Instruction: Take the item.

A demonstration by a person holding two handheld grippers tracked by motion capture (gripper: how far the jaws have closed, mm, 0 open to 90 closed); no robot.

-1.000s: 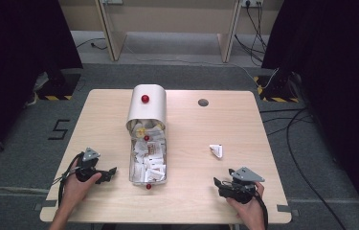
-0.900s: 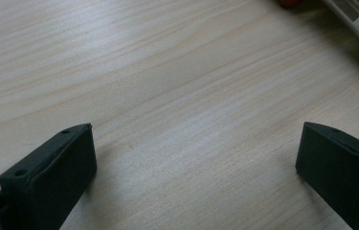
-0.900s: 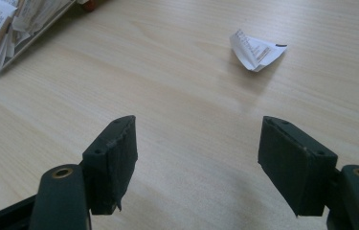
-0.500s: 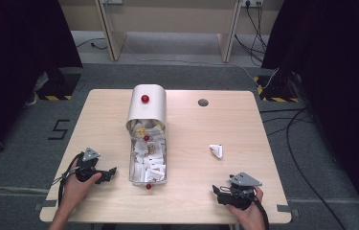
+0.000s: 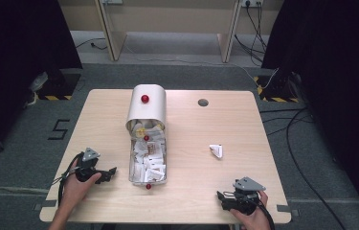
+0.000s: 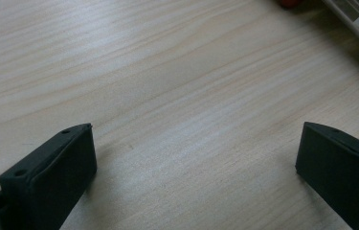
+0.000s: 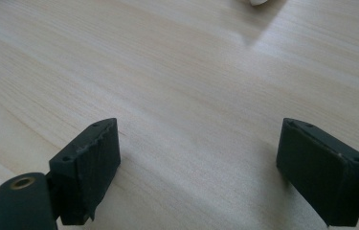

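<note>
White packet (image 5: 216, 150) on the table (image 5: 191, 129) right of the tray (image 5: 134, 167), right gripper (image 5: 224, 199) just below it – fingers just opened wide, nothing between, left gripper (image 5: 110, 173) beside the tray – fingers apart, empty.

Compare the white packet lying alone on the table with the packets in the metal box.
The lone packet lies by itself on bare wood at the table's right side; the boxed packets are piled together inside the metal box near the middle. The lone packet is plain white; some boxed packets show tan or yellow. All are small and paper-like.
</note>
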